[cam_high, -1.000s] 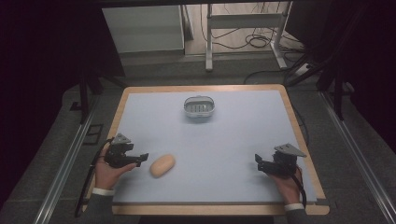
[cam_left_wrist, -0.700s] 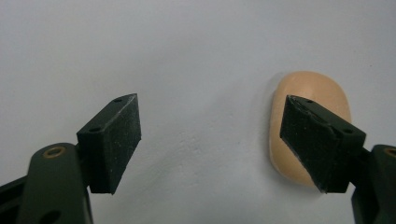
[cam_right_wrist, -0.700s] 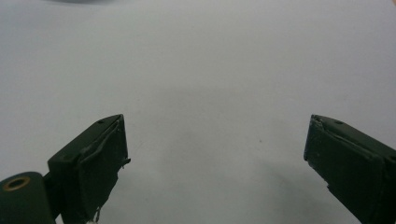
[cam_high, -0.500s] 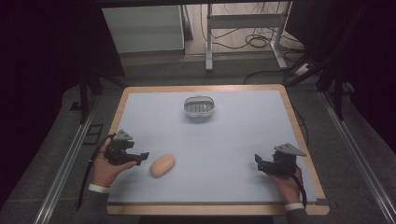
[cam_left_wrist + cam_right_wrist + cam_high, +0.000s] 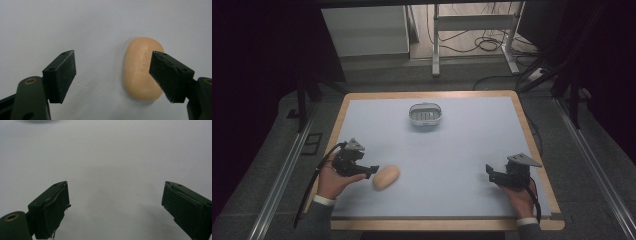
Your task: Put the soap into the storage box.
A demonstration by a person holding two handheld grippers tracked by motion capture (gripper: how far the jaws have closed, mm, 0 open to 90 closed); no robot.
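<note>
A tan bar of soap (image 5: 142,70) lies on the desk (image 5: 462,145) near its front left. The left gripper (image 5: 370,170) reaches it, fingers wide. The right gripper (image 5: 490,174) rests apart, fingers wide. A small basket (image 5: 425,114) sits farther back.

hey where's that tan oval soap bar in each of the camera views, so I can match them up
High view: the soap bar lies low and left on the blue table top, just right of the left gripper.
Left gripper view: right of centre, its right side behind the right-hand jaw.
Right gripper view: I can't find it there.
Shared landmark: the open left gripper's black jaws beside the bar.
</note>
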